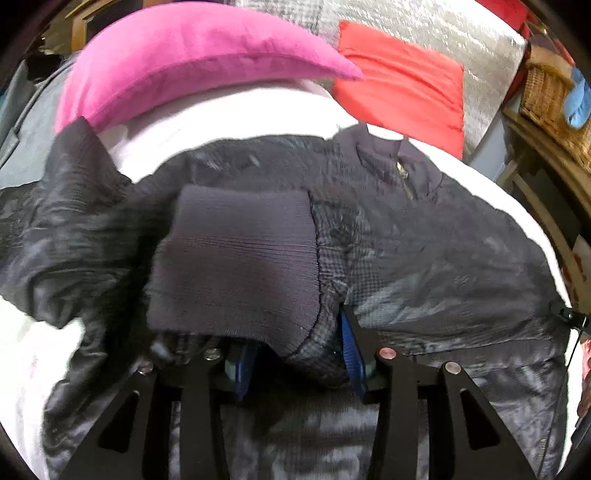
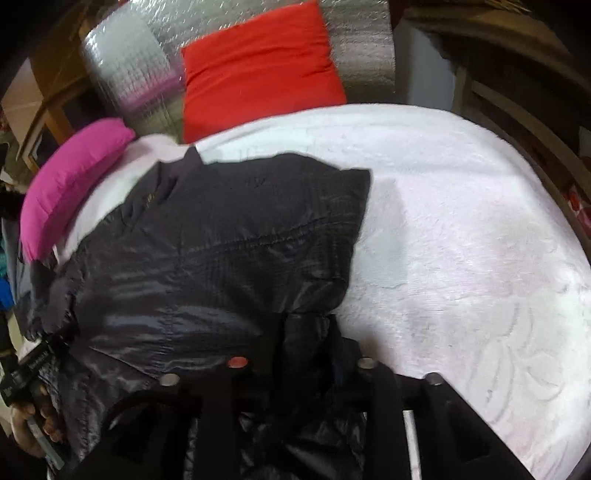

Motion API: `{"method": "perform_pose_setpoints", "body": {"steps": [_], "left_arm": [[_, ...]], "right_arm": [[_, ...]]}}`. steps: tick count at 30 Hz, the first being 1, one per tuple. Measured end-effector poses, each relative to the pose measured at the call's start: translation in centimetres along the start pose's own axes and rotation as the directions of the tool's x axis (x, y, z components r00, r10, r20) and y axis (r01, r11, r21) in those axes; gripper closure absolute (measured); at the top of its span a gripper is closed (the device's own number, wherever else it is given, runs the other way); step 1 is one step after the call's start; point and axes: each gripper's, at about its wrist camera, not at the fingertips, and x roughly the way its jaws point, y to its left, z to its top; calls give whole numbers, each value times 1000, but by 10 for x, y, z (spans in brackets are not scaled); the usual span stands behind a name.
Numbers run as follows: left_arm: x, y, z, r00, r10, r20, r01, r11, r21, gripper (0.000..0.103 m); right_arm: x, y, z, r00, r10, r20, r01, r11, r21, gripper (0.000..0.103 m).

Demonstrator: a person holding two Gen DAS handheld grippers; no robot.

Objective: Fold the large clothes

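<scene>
A dark shiny jacket [image 1: 424, 236] lies spread on a white bed cover [image 1: 229, 114], collar and zip [image 1: 404, 173] toward the pillows. Its sleeve is folded across the body, with the ribbed cuff [image 1: 236, 258] on top. My left gripper [image 1: 291, 332] is shut on the sleeve just behind the cuff, and fabric fills the gap between the blue pads [image 1: 352, 354]. In the right wrist view the jacket [image 2: 221, 251] covers the left half of the bed cover [image 2: 461, 221]. My right gripper [image 2: 310, 332] stands open at the jacket's near right edge, with a loose fold of black fabric between its fingers.
A pink pillow [image 1: 177, 59] and a red pillow [image 1: 402, 85] lie at the head of the bed against a silver foil-covered surface [image 1: 461, 33]. A wicker basket [image 1: 546, 96] sits on wooden furniture at the right. A hand [image 2: 29, 424] holds the left gripper at the lower left.
</scene>
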Motion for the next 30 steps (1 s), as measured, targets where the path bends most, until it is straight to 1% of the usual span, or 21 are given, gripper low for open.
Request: {"method": "perform_pose_setpoints", "body": {"steps": [1, 2, 3, 4, 5, 6, 8, 9, 12, 14, 18, 19, 20, 21, 22, 23, 24, 25, 28, 30], "left_arm": [[-11, 3, 1, 1000, -13, 24, 13, 1000, -10, 57], [-22, 4, 3, 999, -20, 46, 20, 1000, -9, 53], [-30, 6, 4, 998, -19, 59, 19, 1000, -5, 47], [-40, 8, 5, 997, -11, 75, 11, 1000, 0, 44], [-49, 11, 7, 995, -1, 96, 1, 1000, -3, 39], [-56, 14, 8, 993, 15, 115, -13, 1000, -10, 35], [-64, 21, 10, 989, 44, 144, -41, 999, -24, 34], [-66, 25, 11, 986, 55, 156, -50, 998, -31, 32], [-55, 31, 13, 991, 71, 113, -69, 997, -18, 32], [-46, 30, 14, 992, 77, 104, -77, 997, -7, 32], [-25, 12, 17, 994, 71, 83, -75, 996, 42, 32], [-16, 7, 17, 995, 78, 68, -81, 995, 52, 32], [-8, 4, 17, 995, 85, 53, -89, 994, 60, 32], [2, 0, 17, 994, 100, 30, -102, 992, 72, 33], [11, -2, 15, 993, 117, 9, -117, 990, 83, 33], [19, -3, 13, 992, 129, -8, -128, 988, 91, 33], [22, -4, 12, 992, 129, -7, -128, 987, 97, 33], [23, -5, 11, 992, 127, 0, -127, 986, 104, 33], [25, -12, 11, 992, 130, -1, -129, 984, 123, 33], [27, -13, 12, 990, 138, -7, -136, 984, 118, 33]], "right_arm": [[-13, 0, -1, 999, 0, 36, 0, 1000, -3, 33], [-22, 0, -1, 998, 5, 60, -5, 1000, -8, 33], [-32, 2, -1, 996, 6, 83, -5, 1000, -16, 33], [-37, 4, -2, 995, 11, 95, -9, 1000, -24, 32], [-40, 6, -1, 995, 20, 100, -17, 999, -32, 31], [-40, 7, -1, 994, 30, 101, -26, 999, -39, 28], [-32, 5, 2, 995, 47, 92, -45, 999, -21, 28], [-24, 1, 5, 995, 60, 77, -62, 998, 16, 28], [0, -9, 9, 996, 75, 39, -78, 993, 89, 28], [13, -14, 16, 995, 92, 27, -94, 989, 114, 28], [32, -25, 33, 991, 133, 20, -135, 977, 165, 28], [37, -24, 36, 990, 142, 17, -143, 975, 168, 31], [42, -24, 39, 987, 162, 0, -160, 974, 159, 42], [48, -20, 42, 986, 164, -31, -158, 978, 137, 93], [49, -8, 46, 992, 118, -38, -115, 990, 80, 93], [45, -1, 47, 996, 88, -18, -87, 996, 31, 94], [41, 5, 48, 998, 61, 7, -61, 998, 4, 95], [41, 4, 48, 999, 46, 14, -46, 999, -2, 95], [53, 4, 42, 1000, -11, -6, 11, 1000, -15, 95], [56, 4, 38, 1000, -9, -17, 9, 1000, -3, 93]]}}
